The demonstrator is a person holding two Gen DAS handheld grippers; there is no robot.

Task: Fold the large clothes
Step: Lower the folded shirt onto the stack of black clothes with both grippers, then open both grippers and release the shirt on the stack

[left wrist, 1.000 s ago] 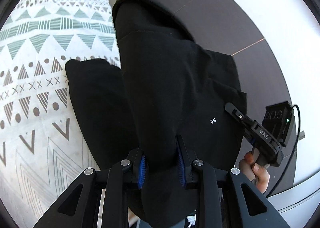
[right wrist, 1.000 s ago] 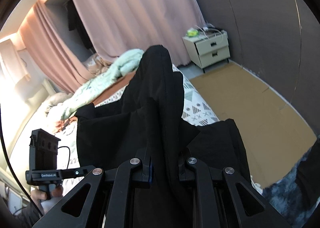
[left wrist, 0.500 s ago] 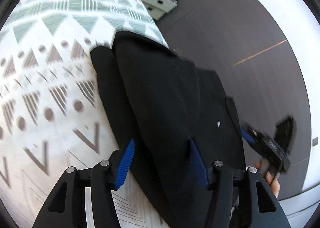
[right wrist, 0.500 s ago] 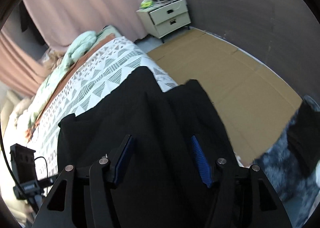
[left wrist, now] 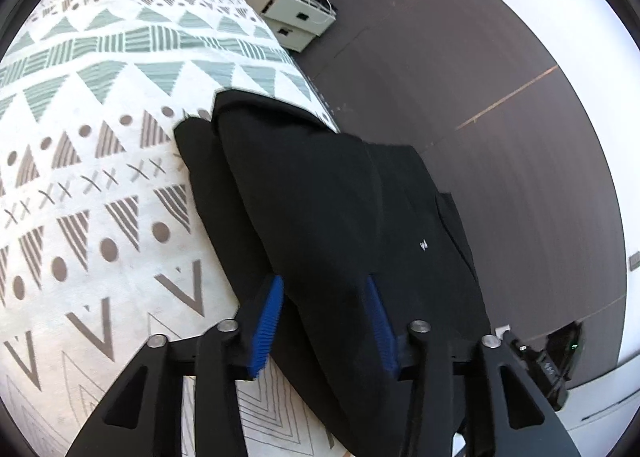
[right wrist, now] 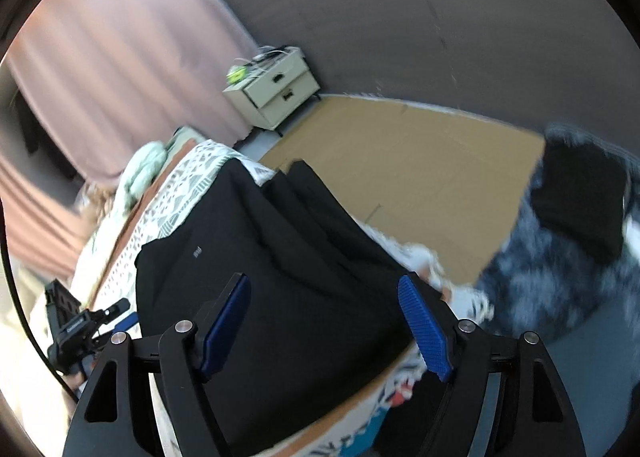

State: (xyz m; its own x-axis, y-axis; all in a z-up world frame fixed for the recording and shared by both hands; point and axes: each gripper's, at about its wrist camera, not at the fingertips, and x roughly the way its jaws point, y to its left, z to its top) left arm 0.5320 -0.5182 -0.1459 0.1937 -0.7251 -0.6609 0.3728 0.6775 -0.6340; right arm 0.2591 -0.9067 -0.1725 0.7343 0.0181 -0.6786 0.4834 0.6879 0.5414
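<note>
Both grippers, left (left wrist: pixel 324 321) and right (right wrist: pixel 326 321), gape wide over the black garment (left wrist: pixel 320 209) (folded) on the bed (left wrist: pixel 100 161).

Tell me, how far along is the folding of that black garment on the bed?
Partly done, it seems. The black garment lies in layers on the patterned bedspread, so at least one fold looks made. Nothing is in hand: the left gripper and right gripper are both open above the cloth. What's left: it is a long bundle reaching the bed's edge, so probably another fold and some tidying.
</note>
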